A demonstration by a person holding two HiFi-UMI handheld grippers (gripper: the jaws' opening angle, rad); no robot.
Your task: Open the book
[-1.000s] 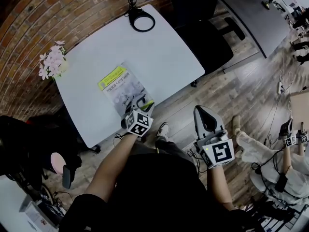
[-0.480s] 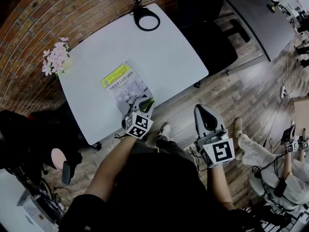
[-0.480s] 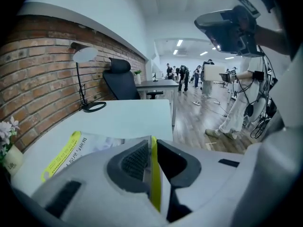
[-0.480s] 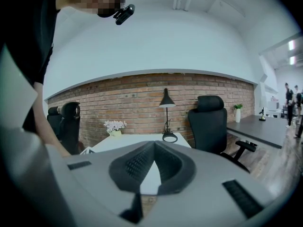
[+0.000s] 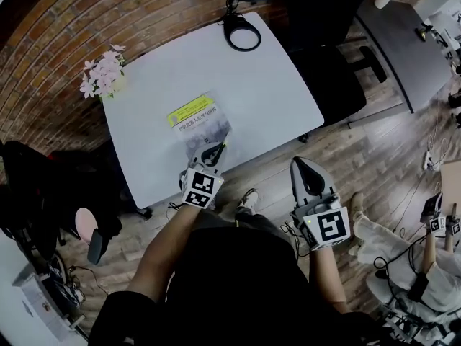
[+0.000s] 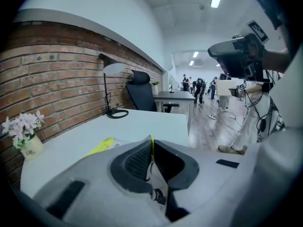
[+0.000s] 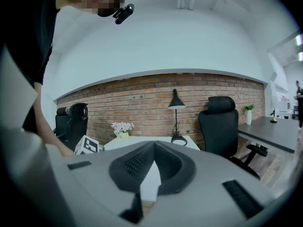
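Note:
The book (image 5: 193, 120), with a yellow band on a grey cover, lies near the front of the white table (image 5: 245, 85). My left gripper (image 5: 215, 150) is at the book's near edge. Its jaws have just been closing and now pinch the thin cover edge (image 6: 152, 151), held a little above the table. In the left gripper view the yellow part of the book (image 6: 101, 147) shows past the left gripper (image 6: 151, 138). My right gripper (image 5: 306, 166) hangs off the table to the right, over the floor. The right gripper (image 7: 153, 146) is shut, with nothing between its pads.
A pot of pink flowers (image 5: 102, 76) stands at the table's left corner and a black desk lamp (image 5: 241, 29) at the far edge. A black office chair (image 5: 328, 67) stands to the right of the table. Other people stand further off on the right.
The left jaws went from wide open over the book's near edge to shut on the cover. That hand has risen and drawn the cover's edge up. The right gripper shifted slightly.

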